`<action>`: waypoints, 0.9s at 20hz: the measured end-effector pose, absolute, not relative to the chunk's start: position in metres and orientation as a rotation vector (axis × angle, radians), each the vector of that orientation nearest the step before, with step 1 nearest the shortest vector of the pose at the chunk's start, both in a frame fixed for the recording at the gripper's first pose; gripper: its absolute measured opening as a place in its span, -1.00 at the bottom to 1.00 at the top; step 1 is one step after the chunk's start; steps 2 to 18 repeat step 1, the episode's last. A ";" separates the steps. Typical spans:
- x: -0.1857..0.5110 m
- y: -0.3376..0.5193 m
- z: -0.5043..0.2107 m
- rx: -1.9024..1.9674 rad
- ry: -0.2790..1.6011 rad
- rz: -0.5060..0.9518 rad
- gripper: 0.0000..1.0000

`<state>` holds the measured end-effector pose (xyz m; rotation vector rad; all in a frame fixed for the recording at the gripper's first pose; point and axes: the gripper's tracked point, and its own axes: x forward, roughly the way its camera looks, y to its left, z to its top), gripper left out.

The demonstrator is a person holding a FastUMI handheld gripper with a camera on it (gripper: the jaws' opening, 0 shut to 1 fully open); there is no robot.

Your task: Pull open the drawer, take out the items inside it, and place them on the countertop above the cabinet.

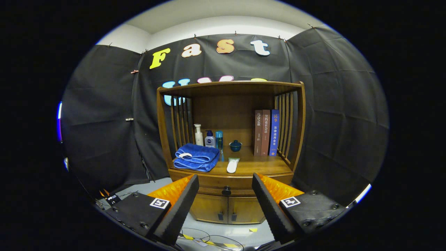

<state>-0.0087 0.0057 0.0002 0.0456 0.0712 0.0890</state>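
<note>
Drawer (226, 190) shut, knob between fingers, beyond them. Gripper (225, 205) wide open, holds nothing. White tube (232, 165) near countertop (268, 167) front edge, beside blue towel (196, 157); fits unopened or reclosed.

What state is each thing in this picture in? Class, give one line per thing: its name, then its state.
drawer: closed, knob untouched.
cabinet doors: both shut.
gripper: open, fingers apart, short of the cabinet, holding nothing.
blue towel: folded, lying on the countertop.
books: three, standing upright.
pump bottles: upright.
small blue pot: lid on.
white tube: lying flat.
</note>
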 end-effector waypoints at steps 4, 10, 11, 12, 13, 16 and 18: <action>-0.009 0.005 0.002 0.048 0.066 0.087 0.99; -0.009 0.005 0.002 0.048 0.066 0.087 0.99; -0.009 0.005 0.002 0.048 0.066 0.087 0.99; -0.009 0.005 0.002 0.048 0.066 0.087 0.99; -0.009 0.005 0.002 0.048 0.066 0.087 0.99; -0.009 0.005 0.002 0.048 0.066 0.087 0.99; -0.009 0.005 0.002 0.048 0.066 0.087 0.99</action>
